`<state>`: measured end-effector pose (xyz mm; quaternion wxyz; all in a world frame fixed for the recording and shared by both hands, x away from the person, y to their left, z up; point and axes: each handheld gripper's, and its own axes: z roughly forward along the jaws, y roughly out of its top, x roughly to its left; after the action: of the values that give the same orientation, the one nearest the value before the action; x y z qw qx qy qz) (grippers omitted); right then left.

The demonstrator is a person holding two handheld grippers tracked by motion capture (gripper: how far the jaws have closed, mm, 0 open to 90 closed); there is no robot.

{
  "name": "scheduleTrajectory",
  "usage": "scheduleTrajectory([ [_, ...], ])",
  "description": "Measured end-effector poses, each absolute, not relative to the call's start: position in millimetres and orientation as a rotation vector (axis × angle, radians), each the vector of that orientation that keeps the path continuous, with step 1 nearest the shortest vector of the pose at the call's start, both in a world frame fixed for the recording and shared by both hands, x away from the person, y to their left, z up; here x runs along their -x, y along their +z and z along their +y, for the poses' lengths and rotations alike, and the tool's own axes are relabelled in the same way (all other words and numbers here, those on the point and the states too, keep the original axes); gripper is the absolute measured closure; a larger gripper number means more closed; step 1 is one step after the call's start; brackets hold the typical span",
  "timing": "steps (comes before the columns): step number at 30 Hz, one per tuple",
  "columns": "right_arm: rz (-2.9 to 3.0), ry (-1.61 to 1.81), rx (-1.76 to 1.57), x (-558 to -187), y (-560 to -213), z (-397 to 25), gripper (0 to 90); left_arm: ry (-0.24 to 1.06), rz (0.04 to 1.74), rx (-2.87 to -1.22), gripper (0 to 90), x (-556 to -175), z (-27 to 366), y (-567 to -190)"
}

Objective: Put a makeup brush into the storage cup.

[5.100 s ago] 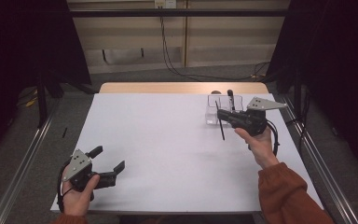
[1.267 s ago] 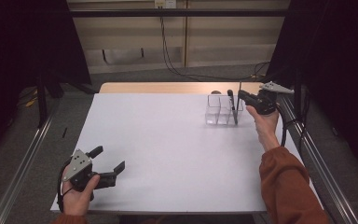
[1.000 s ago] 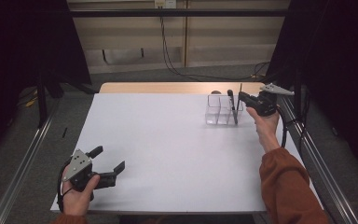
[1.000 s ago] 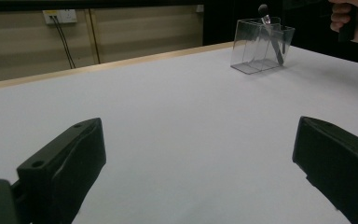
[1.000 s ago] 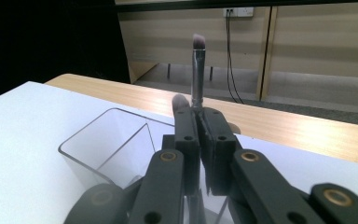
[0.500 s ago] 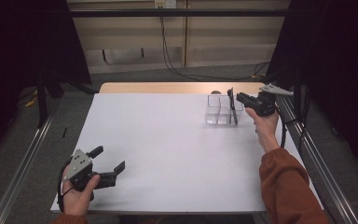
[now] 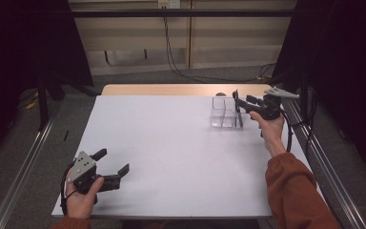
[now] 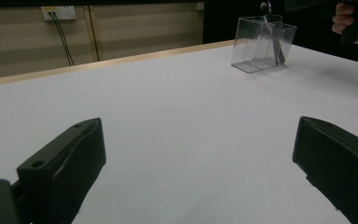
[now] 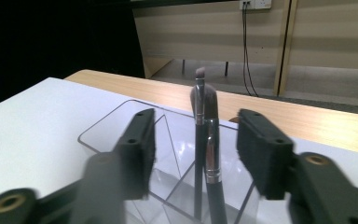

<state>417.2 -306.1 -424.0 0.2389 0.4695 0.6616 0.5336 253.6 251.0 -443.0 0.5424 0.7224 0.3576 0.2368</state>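
Rust-orange sleeve [image 7: 293,191], black jaws, grey plate [image 7: 281,92]

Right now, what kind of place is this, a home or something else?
Probably a lab or recording setup, not a home: a bare white table, black curtains at the sides, and exposed cables running down a plain wall panel.

Left gripper [image 8: 196,163] jaws stand wide apart over the white table [image 8: 168,107] — nothing between them, one jaw at lower left, the other at lower right. A clear organizer [image 8: 261,44] stands far off at upper right, on the table, with thin dark brushes [image 8: 272,39] upright inside — their count cannot be told. A hand [image 8: 352,23] shows at the top right corner, just beside the organizer, gripping something dark.
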Motion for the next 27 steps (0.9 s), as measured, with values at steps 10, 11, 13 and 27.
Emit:
scheduleTrajectory([
  [10,1.813,1.468,-1.285,-412.3,-422.0,-306.5,18.7,0.553,0.847,-1.718,2.5,-255.5,248.2,-444.9],
  [11,1.813,1.466,-1.289,-411.7,-422.6,-306.4,16.2,0.554,0.847,-1.716,2.5,-255.4,248.3,-444.8],
  [13,1.802,1.469,-1.306,-409.8,-423.1,-305.8,12.1,0.557,0.848,-1.713,2.5,-255.0,248.6,-444.2],
  [27,1.809,1.483,-1.281,-386.8,-421.9,-304.6,1.7,0.564,0.835,-1.695,2.5,-251.3,253.7,-441.6],
])
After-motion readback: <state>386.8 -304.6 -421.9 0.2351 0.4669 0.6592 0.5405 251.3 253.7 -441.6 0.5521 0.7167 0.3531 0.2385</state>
